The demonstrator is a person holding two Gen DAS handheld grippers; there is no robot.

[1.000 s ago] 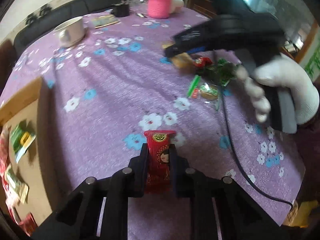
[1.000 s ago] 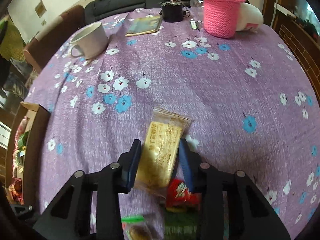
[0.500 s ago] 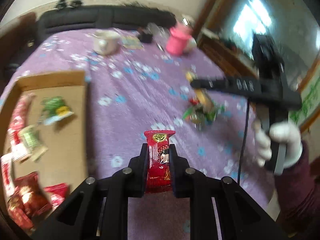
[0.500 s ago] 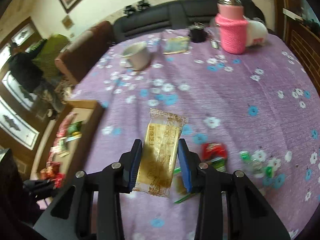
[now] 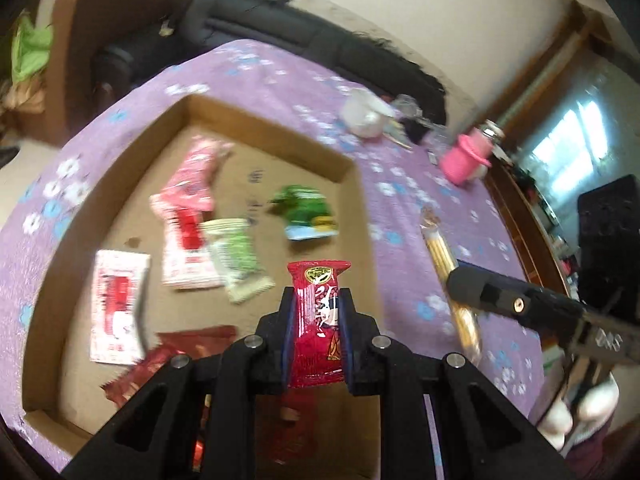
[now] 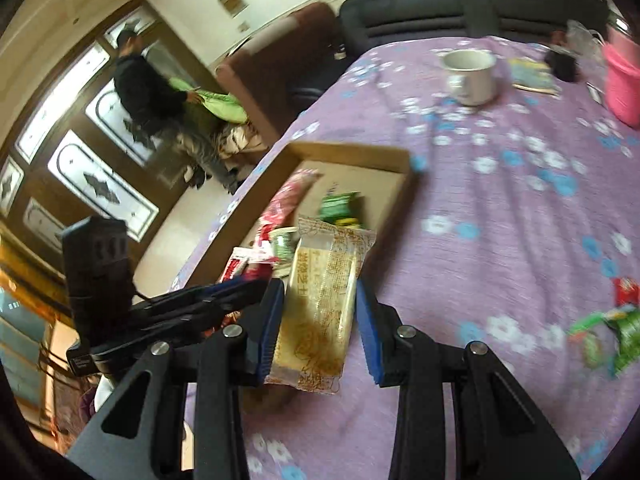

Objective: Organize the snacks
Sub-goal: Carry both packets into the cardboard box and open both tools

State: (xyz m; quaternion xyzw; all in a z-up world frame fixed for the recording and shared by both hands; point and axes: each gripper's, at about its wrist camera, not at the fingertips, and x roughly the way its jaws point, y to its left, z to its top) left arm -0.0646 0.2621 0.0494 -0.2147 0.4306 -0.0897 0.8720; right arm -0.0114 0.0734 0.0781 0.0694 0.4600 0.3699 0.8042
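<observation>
Since a second ago both grippers have swung left from the loose snack pile toward the cardboard box, each carrying its packet with it. The left gripper [image 5: 318, 332] is clenched on a red packet [image 5: 319, 320], held upright between its pads above the near right part of the box [image 5: 264, 128]. Inside the box lie a green packet [image 5: 306, 208] toward the far right, a pale green packet [image 5: 236, 256] near the middle, pink packets [image 5: 192, 184] on the left, a white and red packet [image 5: 118, 300] further left, and dark red wrappers [image 5: 160, 360] near the gripper. The right gripper [image 6: 320, 332] is clamped on a yellow packet [image 6: 320, 308], upright between its blue pads [image 6: 366, 336], just right of the box [image 6: 352, 154] and over the purple flowered cloth [image 6: 500, 240]. In the right wrist view the left gripper [image 6: 224, 300] shows at the left, over the box. Remaining snacks [image 6: 608, 328] lie on the cloth at the far right, a white mug [image 6: 470, 76] and a pink cup [image 6: 622, 80] stand at the far end. A person [image 6: 148, 92] is in the room beyond the table.
</observation>
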